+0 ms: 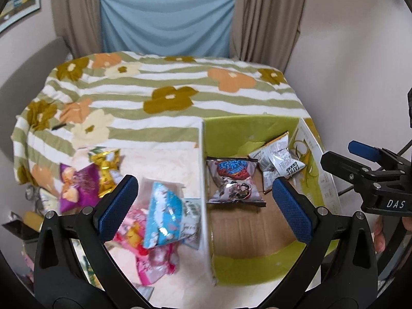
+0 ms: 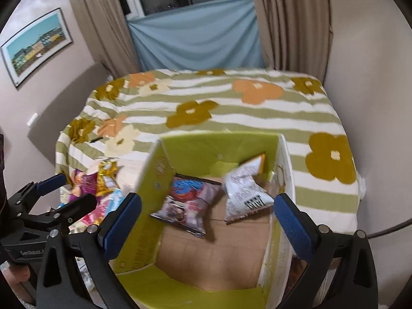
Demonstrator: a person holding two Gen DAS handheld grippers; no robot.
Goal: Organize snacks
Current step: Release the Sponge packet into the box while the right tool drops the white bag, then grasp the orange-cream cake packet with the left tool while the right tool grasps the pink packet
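A green cardboard box [image 1: 257,270] [image 2: 167,149] stands open on the bed. Inside lie a grey-and-red snack bag [image 1: 234,182] [image 2: 188,203] and a white snack bag [image 1: 278,159] [image 2: 244,193]. Left of the box is a pile of loose snacks: a blue bag [image 1: 164,216], a pink bag [image 1: 139,234], a purple bag [image 1: 77,188] [image 2: 82,182] and a gold bag [image 1: 106,170] [image 2: 106,175]. My left gripper [image 1: 204,208] is open and empty over the box's left wall. My right gripper [image 2: 207,226] is open and empty above the box; it also shows in the left wrist view [image 1: 360,159].
The bed has a green-striped flowered blanket [image 1: 167,97] [image 2: 257,113]. Walls close in at left and right, with curtains [image 1: 265,15] and a blue cloth [image 1: 167,23] behind. A framed picture [image 2: 36,43] hangs on the left wall.
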